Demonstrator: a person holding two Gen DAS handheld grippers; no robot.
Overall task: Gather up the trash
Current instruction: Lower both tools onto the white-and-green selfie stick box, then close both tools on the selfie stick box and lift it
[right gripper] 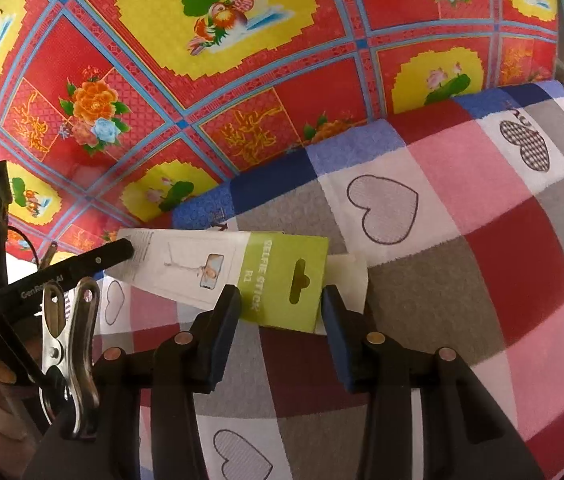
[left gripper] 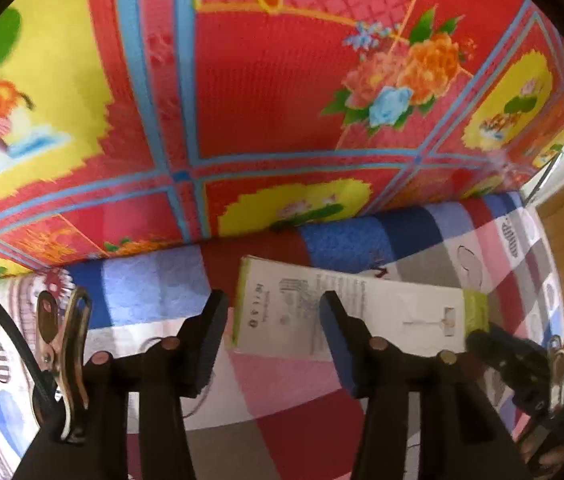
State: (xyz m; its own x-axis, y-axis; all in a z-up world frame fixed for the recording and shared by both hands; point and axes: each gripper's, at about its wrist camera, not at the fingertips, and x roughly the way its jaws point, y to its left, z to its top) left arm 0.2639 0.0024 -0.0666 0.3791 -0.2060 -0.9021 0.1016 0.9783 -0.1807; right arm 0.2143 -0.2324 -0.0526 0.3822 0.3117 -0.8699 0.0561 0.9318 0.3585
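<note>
Lying flat on the checked blanket (right gripper: 462,208), the selfie-stick box (right gripper: 242,272) has a gripper at each end. Right gripper (right gripper: 282,300) is spread around its green end; left gripper (left gripper: 272,312) is spread over the other end, pinching nothing.

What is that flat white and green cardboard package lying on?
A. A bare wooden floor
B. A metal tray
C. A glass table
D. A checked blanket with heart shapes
D: in the right wrist view the selfie-stick package rests flat on the checked blanket, whose red, pink, grey and white squares carry outlined hearts.
</note>
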